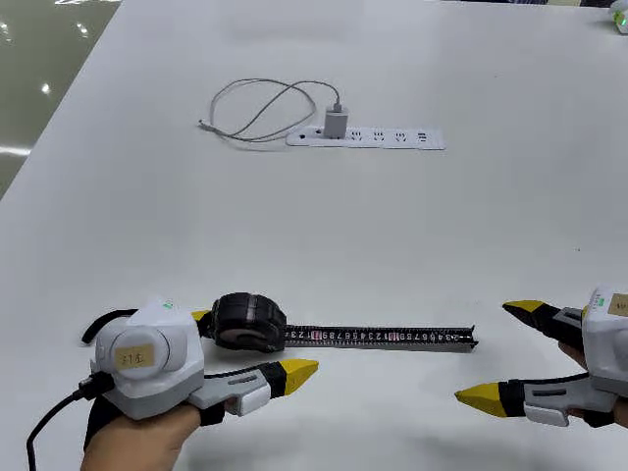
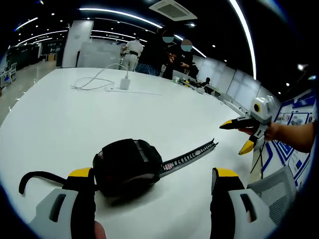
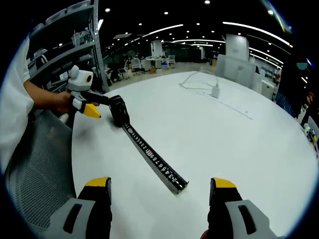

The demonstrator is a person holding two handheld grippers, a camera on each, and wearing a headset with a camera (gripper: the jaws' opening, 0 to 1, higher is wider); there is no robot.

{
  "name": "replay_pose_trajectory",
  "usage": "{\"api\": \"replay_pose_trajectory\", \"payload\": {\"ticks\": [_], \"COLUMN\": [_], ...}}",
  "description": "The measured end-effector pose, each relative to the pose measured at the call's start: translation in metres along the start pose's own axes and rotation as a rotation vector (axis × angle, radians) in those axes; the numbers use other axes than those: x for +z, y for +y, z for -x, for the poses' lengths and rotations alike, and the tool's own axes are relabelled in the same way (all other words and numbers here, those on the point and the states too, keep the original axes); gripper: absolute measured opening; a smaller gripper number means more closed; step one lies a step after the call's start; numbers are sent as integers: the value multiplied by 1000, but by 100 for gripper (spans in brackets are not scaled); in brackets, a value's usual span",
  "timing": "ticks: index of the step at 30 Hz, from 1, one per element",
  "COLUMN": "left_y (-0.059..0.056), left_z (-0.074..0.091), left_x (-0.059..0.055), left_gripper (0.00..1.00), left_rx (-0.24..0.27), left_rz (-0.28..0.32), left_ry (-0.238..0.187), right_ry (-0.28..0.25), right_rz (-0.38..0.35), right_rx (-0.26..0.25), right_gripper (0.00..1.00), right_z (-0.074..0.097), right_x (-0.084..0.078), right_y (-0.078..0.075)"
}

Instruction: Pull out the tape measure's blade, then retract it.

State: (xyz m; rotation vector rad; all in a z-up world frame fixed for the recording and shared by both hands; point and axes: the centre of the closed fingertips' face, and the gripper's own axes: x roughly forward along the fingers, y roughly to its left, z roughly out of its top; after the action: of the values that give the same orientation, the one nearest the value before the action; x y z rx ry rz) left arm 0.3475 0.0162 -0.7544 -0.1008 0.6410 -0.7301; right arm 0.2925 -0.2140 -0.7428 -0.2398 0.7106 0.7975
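Observation:
A black tape measure (image 1: 248, 322) lies on the white table (image 1: 392, 226) with its blade (image 1: 392, 338) drawn out to the right, hook end (image 1: 473, 339) flat on the surface. My left gripper (image 1: 250, 343) is open around the case (image 2: 127, 164), which rests against one jaw while the other yellow-tipped jaw stands well apart. My right gripper (image 1: 502, 351) is open just right of the blade's end, touching nothing. From the right gripper view the blade end (image 3: 178, 186) lies between and just ahead of my right gripper (image 3: 159, 181).
A white power strip (image 1: 383, 138) with a plugged charger (image 1: 336, 123) and a looped cable (image 1: 255, 108) lies at the far middle. The table's left edge (image 1: 59, 118) runs diagonally. People stand beyond the table (image 2: 149, 50). A mesh chair (image 3: 40, 164) is near.

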Motion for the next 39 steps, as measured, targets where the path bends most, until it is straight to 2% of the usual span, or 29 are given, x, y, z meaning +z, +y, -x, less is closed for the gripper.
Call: {"api": "replay_pose_trajectory", "payload": {"ticks": [8,19,24,32,39], "left_y": [6,9,13,18,23], "left_z": [-3,-10,-11,-14,-13], "left_x": [2,4,4,2,4], "left_gripper": [88,89,85,79,75], "left_rx": [61,115,156,235,278], "left_rz": [24,55,58,39,52], "left_ry": [-5,-21,-19,-2,-15], "right_ry": [49,106,125,138,171], "right_rz": [32,79,87,111,167], "right_rx": [8,41,54,73,90], "right_gripper": [76,74,71,61,52], "right_z": [-3,-10,-13,-16,-21], "right_x": [-6,-14,-19,-20,-24], "right_y": [-11,-23,-27,-29,-32]}}
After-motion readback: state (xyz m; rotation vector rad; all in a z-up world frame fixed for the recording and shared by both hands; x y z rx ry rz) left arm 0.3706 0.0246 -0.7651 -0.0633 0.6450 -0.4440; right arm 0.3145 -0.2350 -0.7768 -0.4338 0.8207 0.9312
